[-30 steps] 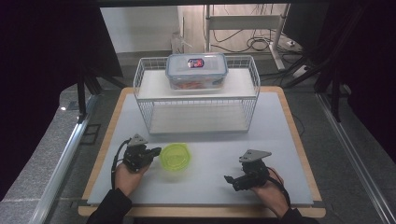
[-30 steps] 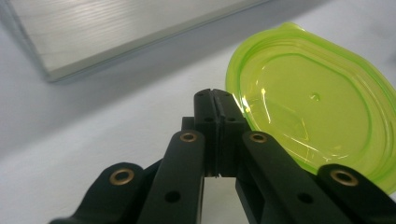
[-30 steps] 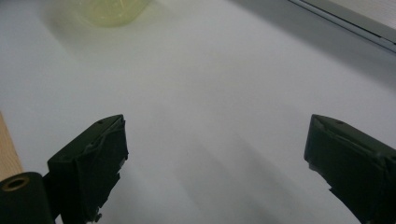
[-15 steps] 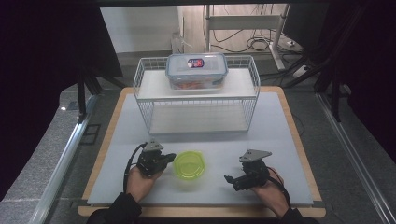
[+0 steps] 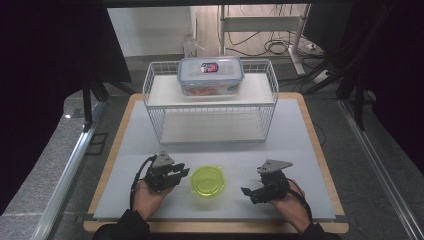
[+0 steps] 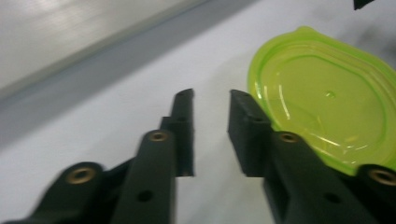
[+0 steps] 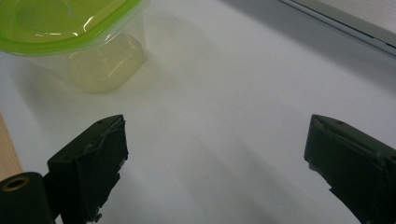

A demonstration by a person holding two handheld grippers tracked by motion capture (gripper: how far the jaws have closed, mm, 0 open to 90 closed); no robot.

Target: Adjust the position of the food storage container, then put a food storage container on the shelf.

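Green-lidded container (image 5: 207,181) sits on the tabletop (image 5: 300,140), in front of the wire rack (image 5: 210,107); left claw (image 5: 181,173), just beside it, has just been opening, empty; right claw (image 5: 248,192) gapes wide, empty, farther off.

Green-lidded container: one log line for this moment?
green-lidded container: on mat, free | left gripper: jaws just opening, empty, beside it | right gripper: open, empty
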